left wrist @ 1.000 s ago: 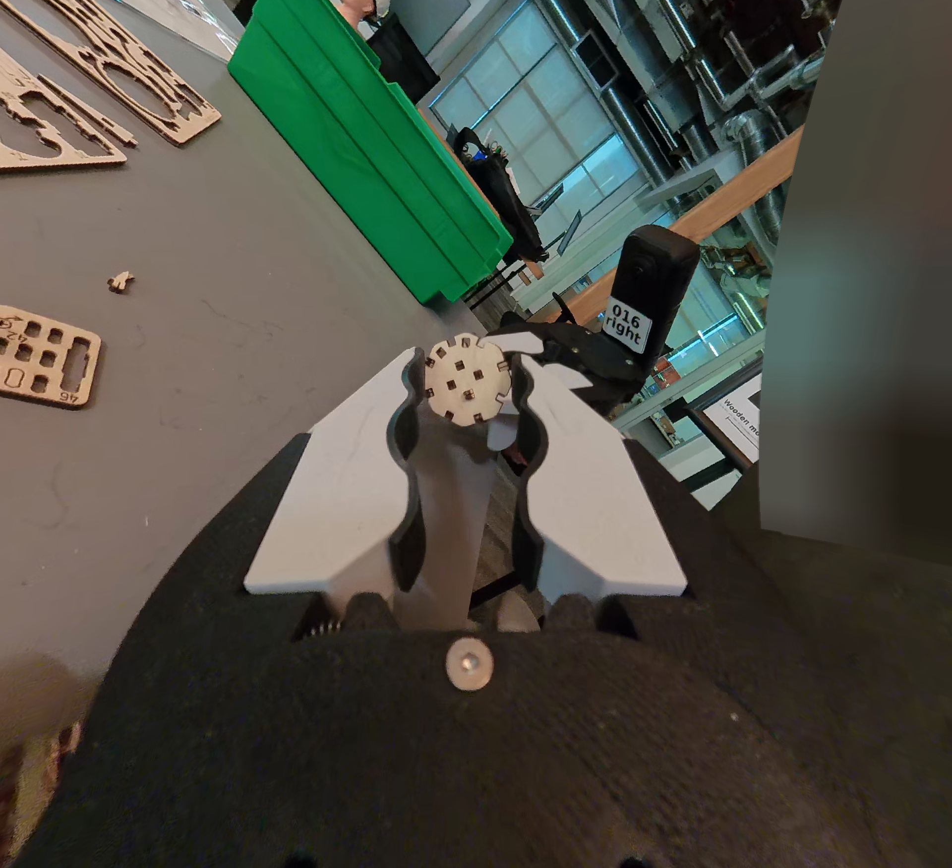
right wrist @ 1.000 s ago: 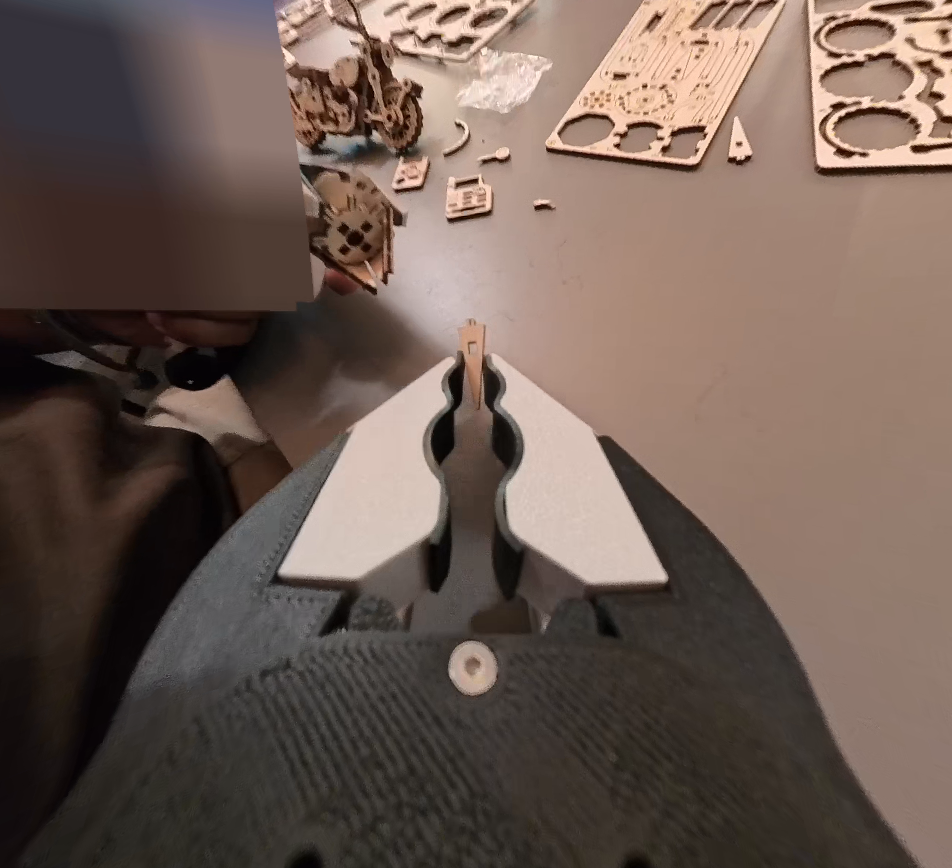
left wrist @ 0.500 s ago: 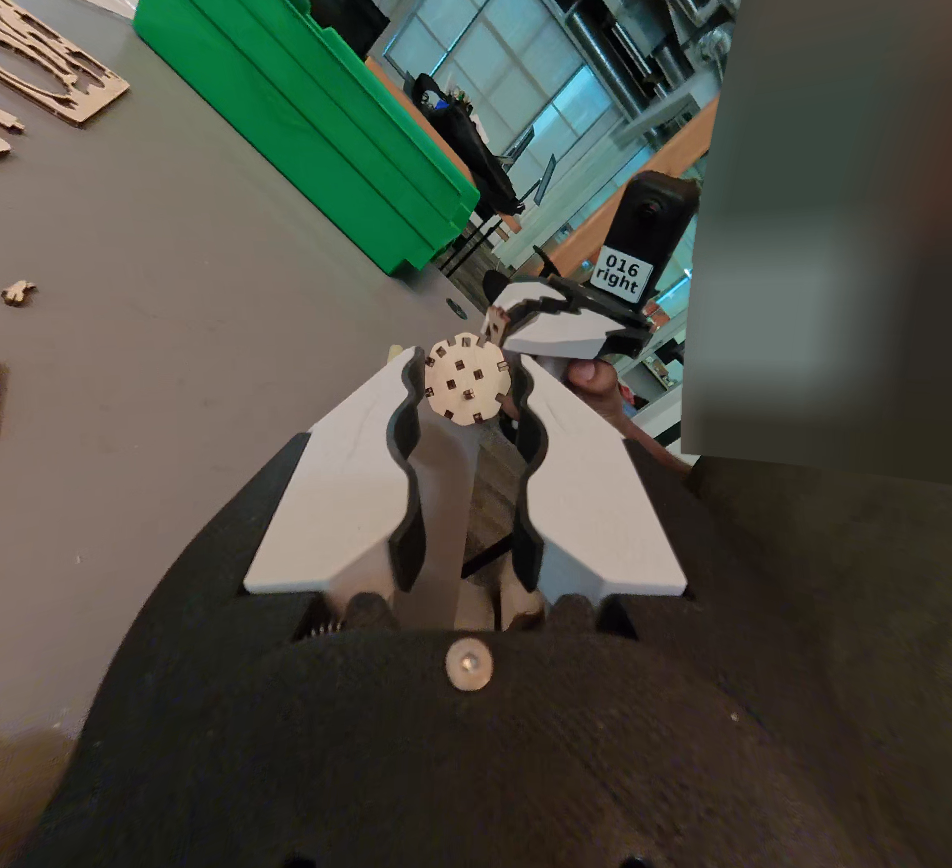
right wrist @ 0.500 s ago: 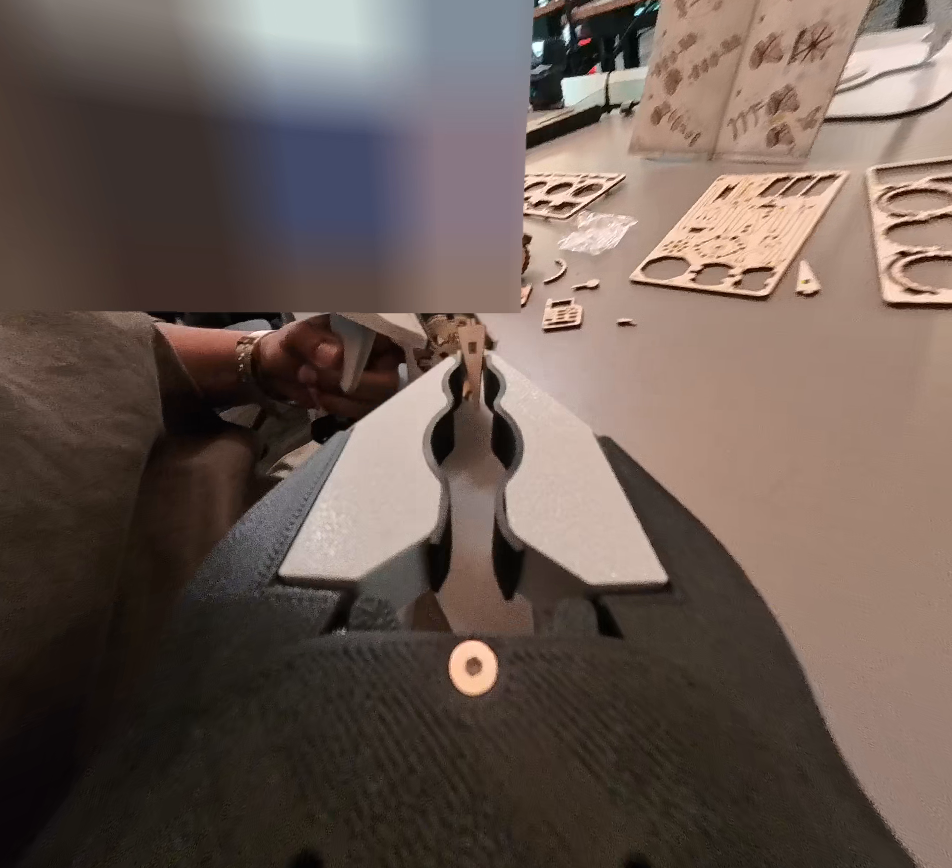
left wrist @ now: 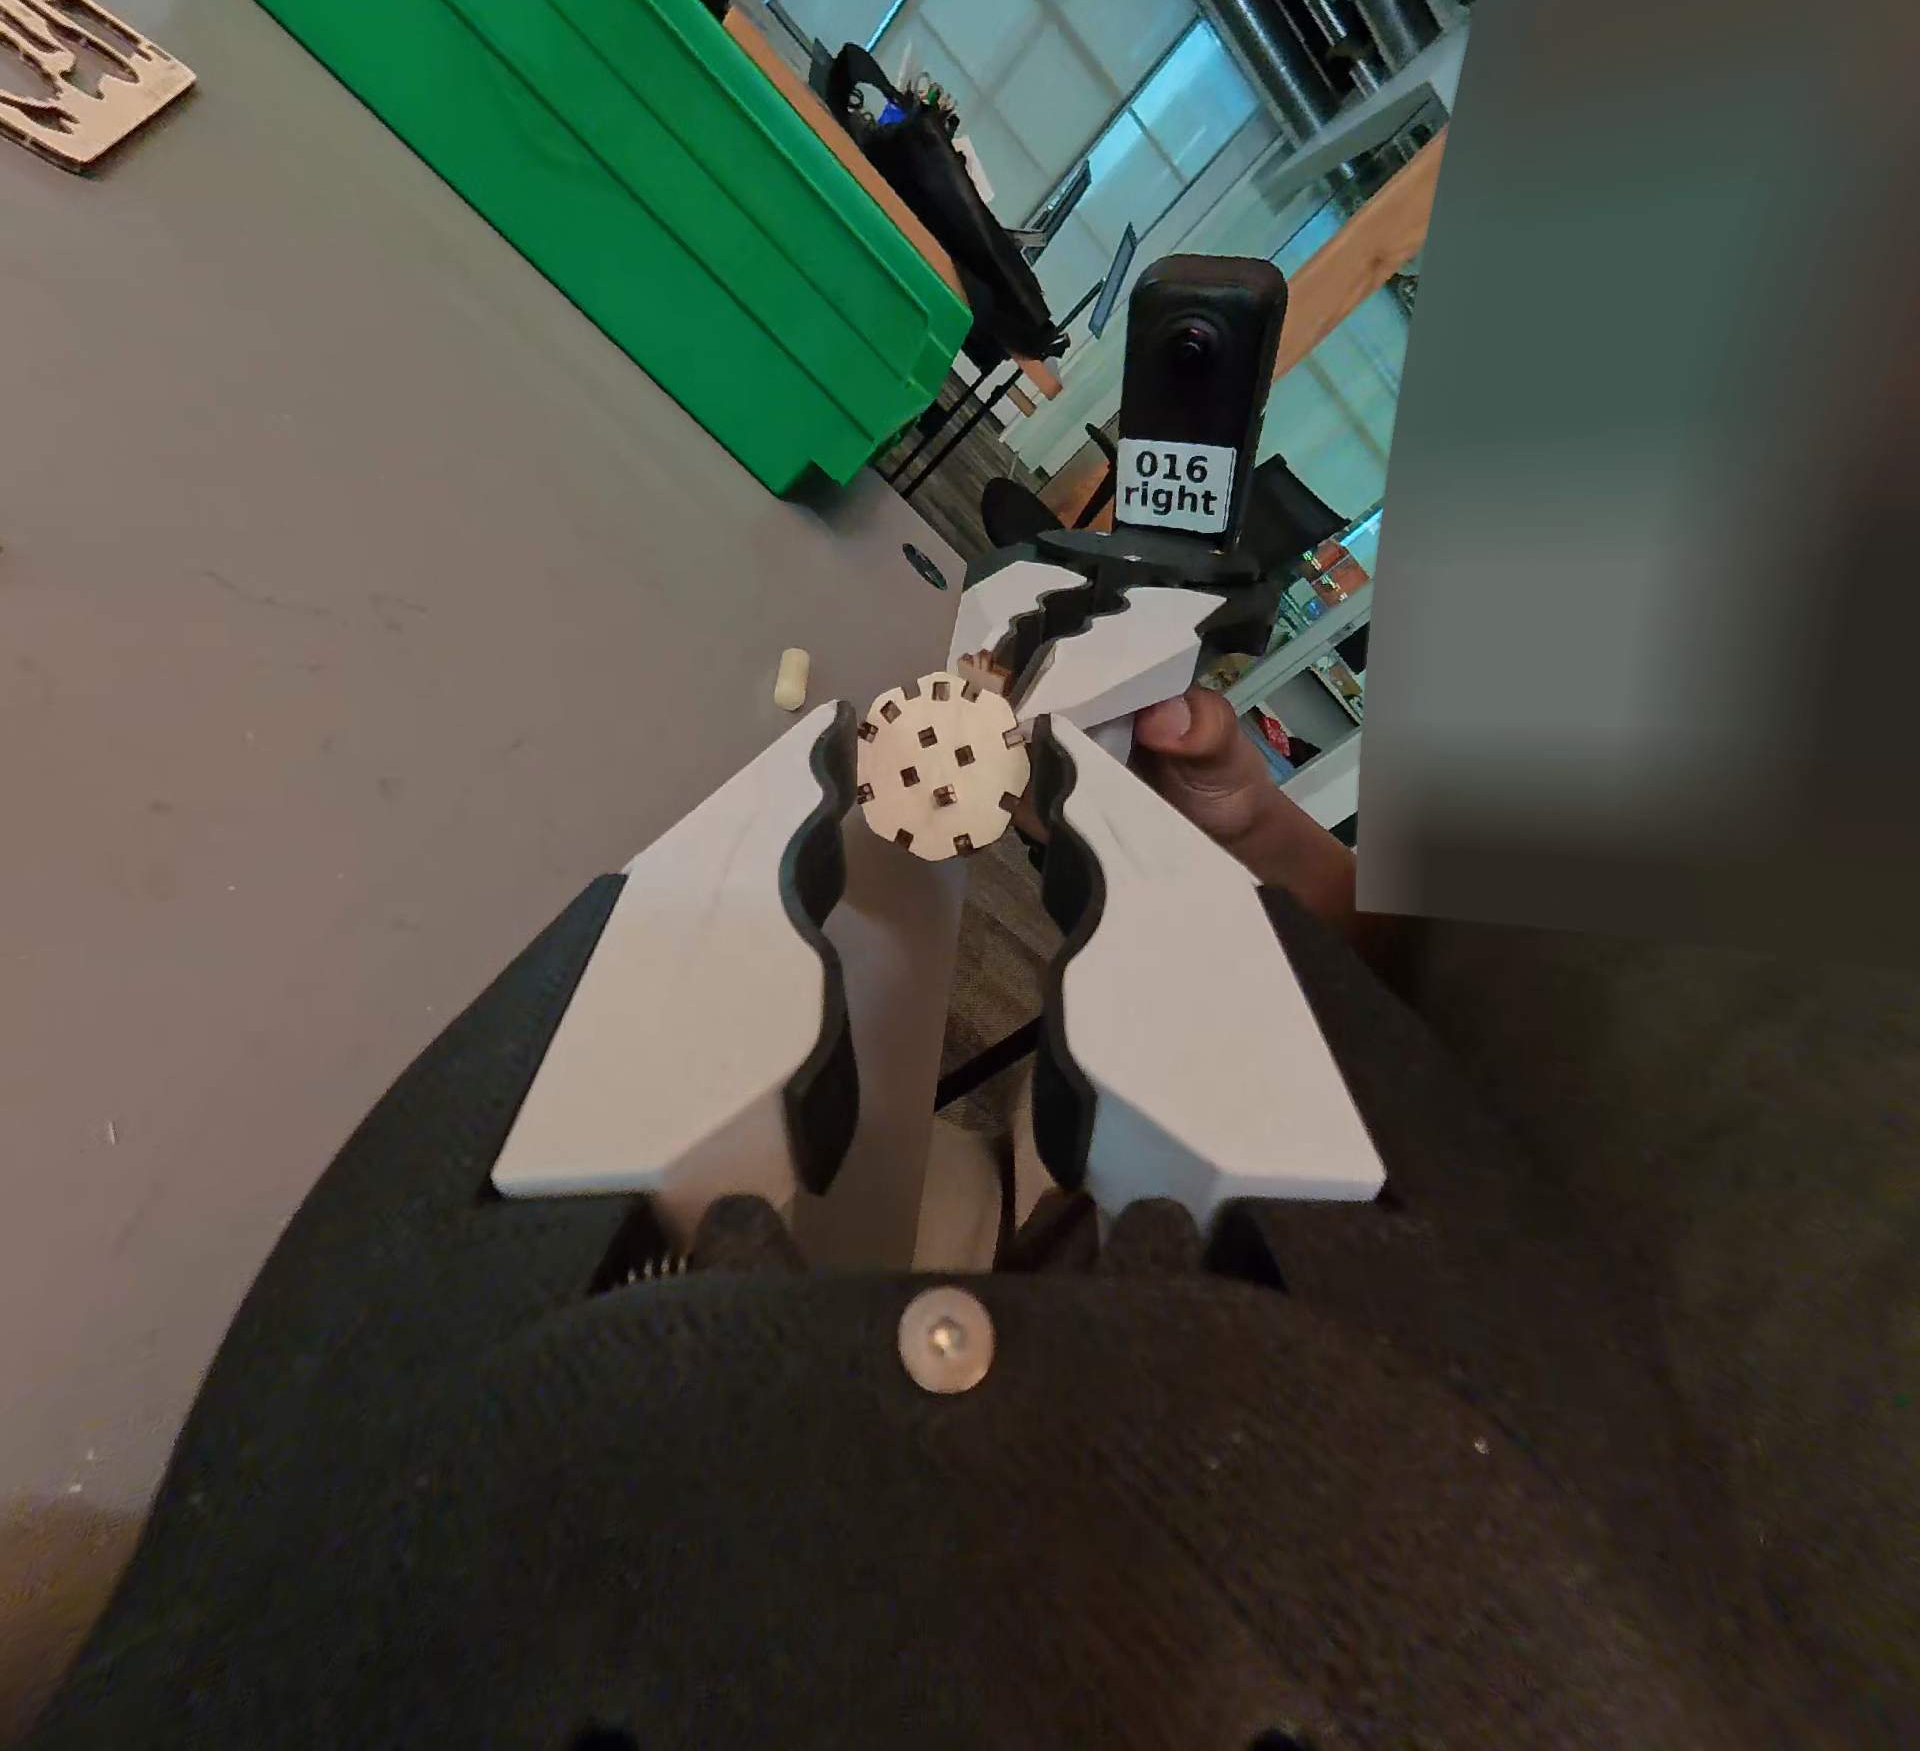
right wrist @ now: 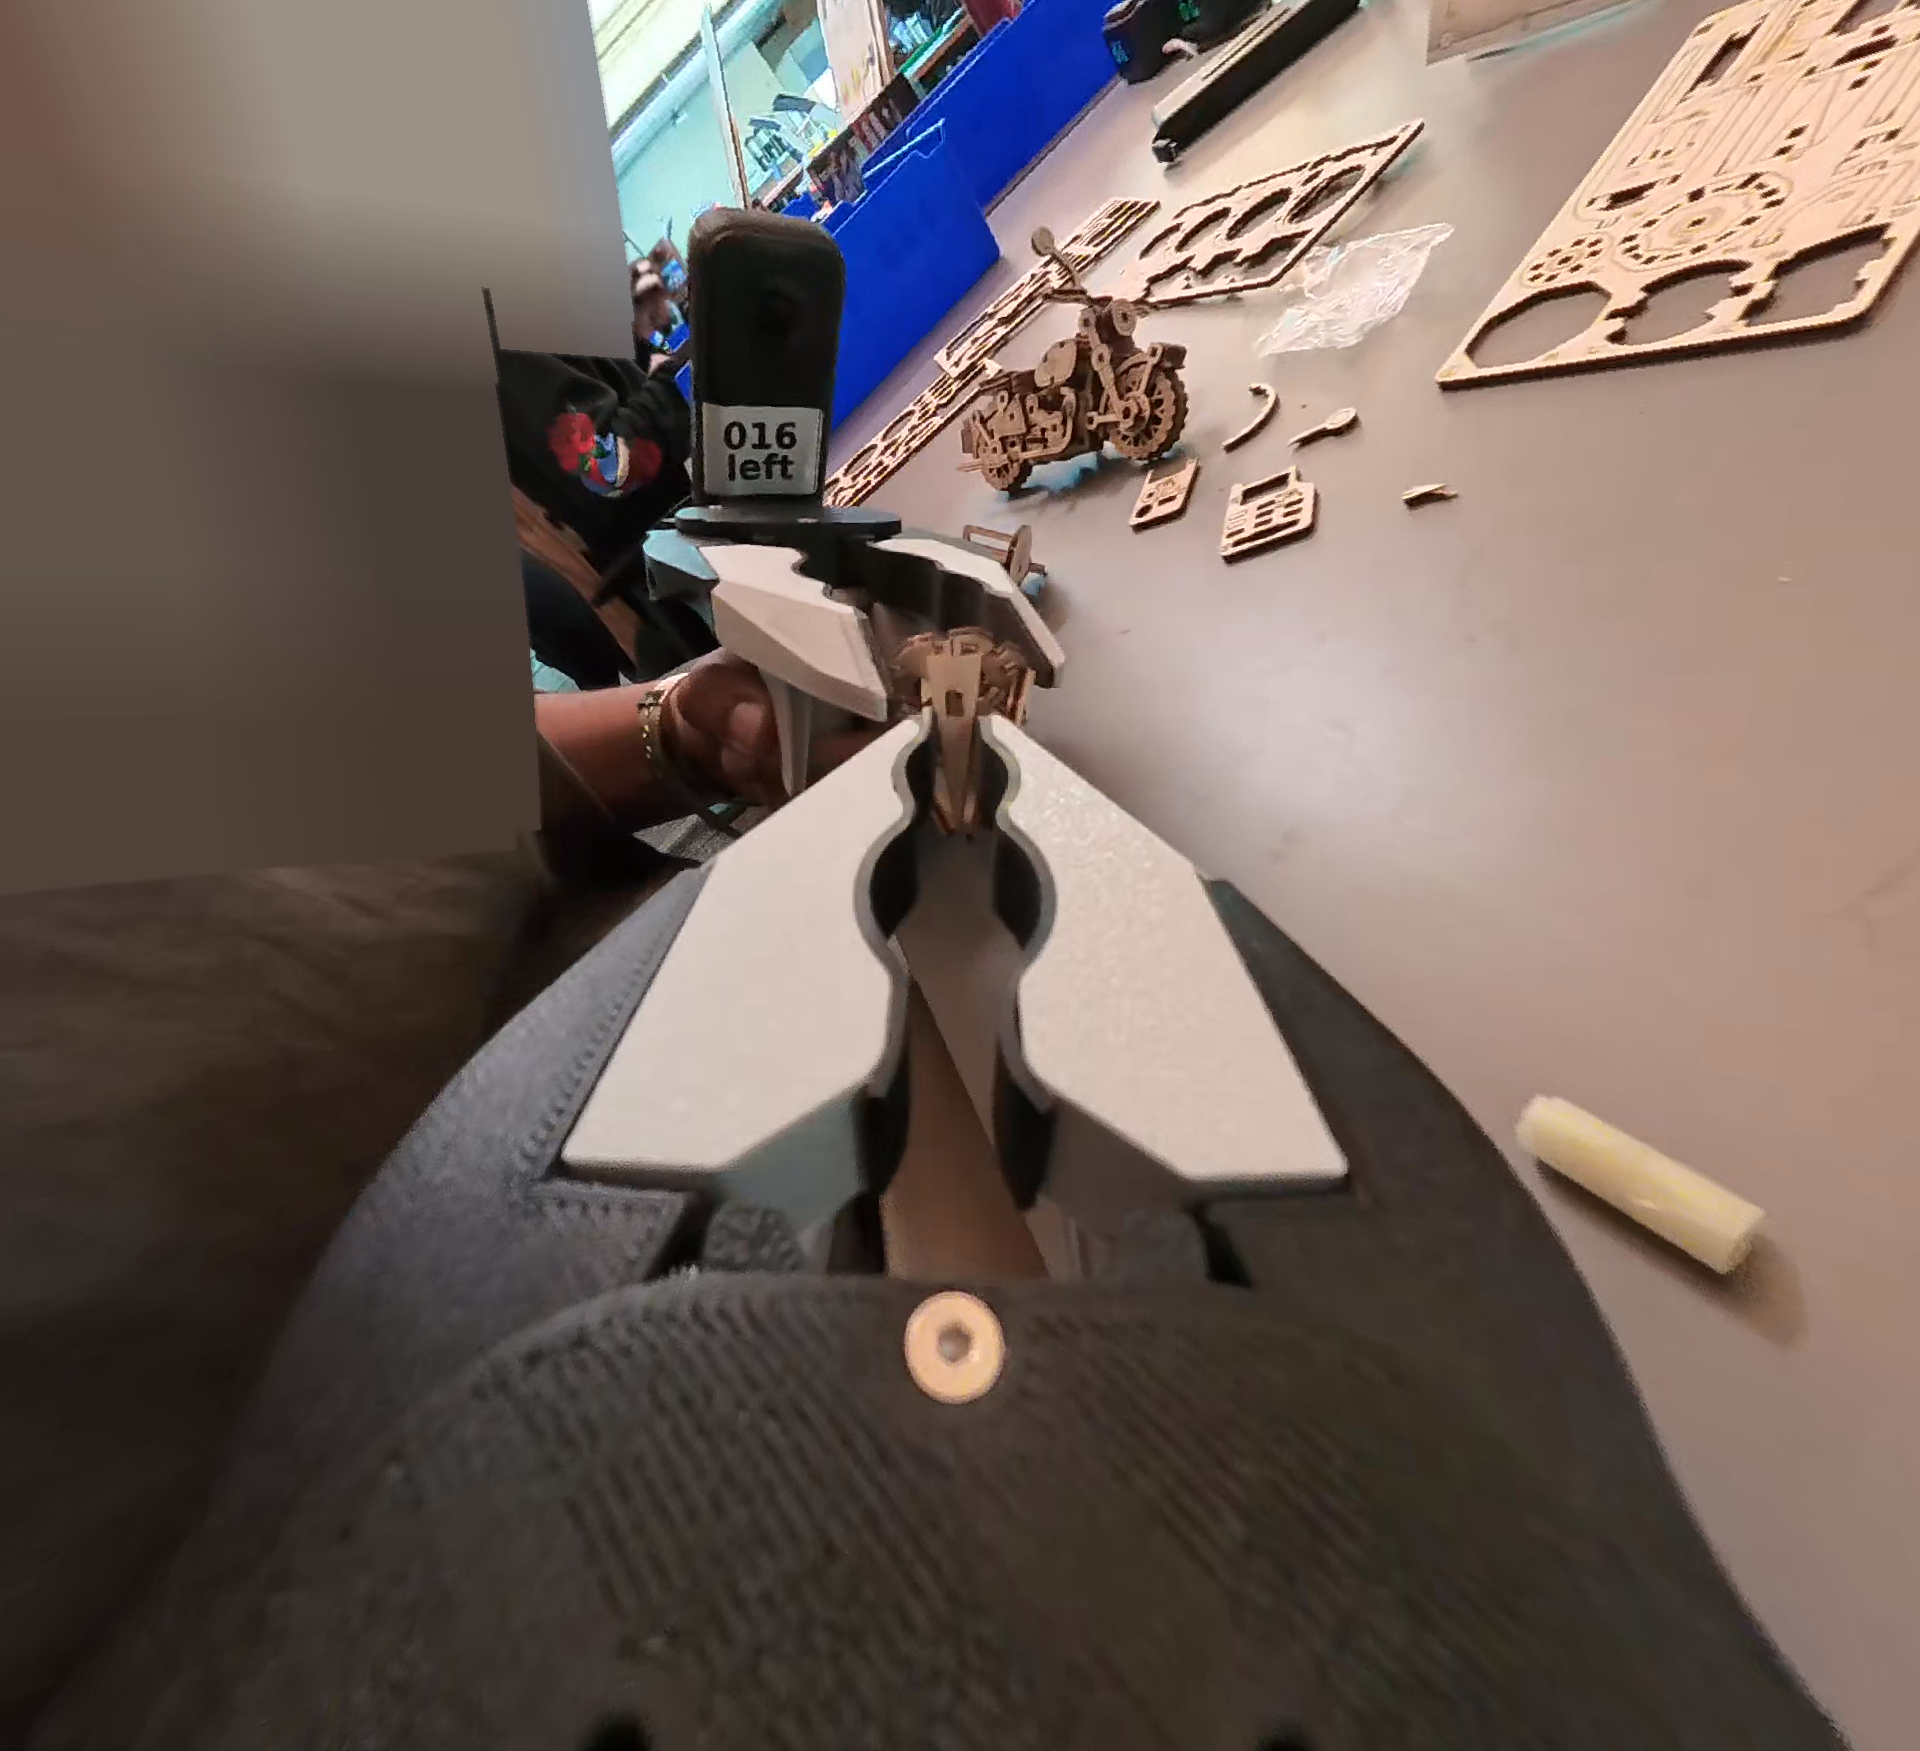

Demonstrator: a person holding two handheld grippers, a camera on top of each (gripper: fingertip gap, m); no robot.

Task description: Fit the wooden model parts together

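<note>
While the left hand-held gripper (left wrist: 943, 766) clamps a notched wooden disc (left wrist: 941, 764), the right hand-held gripper (right wrist: 954, 733) pinches a thin wooden piece (right wrist: 954, 745).

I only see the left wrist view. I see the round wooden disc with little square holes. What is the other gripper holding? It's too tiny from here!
Observer: The right gripper is shut on a thin pointed wooden piece, held on edge between its jaws and aimed at the wooden disc in your left gripper.
Operator: Is there a finished model anywhere?
Observer: Yes, a small wooden motorcycle stands upright on the grey table, beyond both grippers.
Operator: What's near it?
Observer: A crumpled clear plastic bag lies just past it.
</note>
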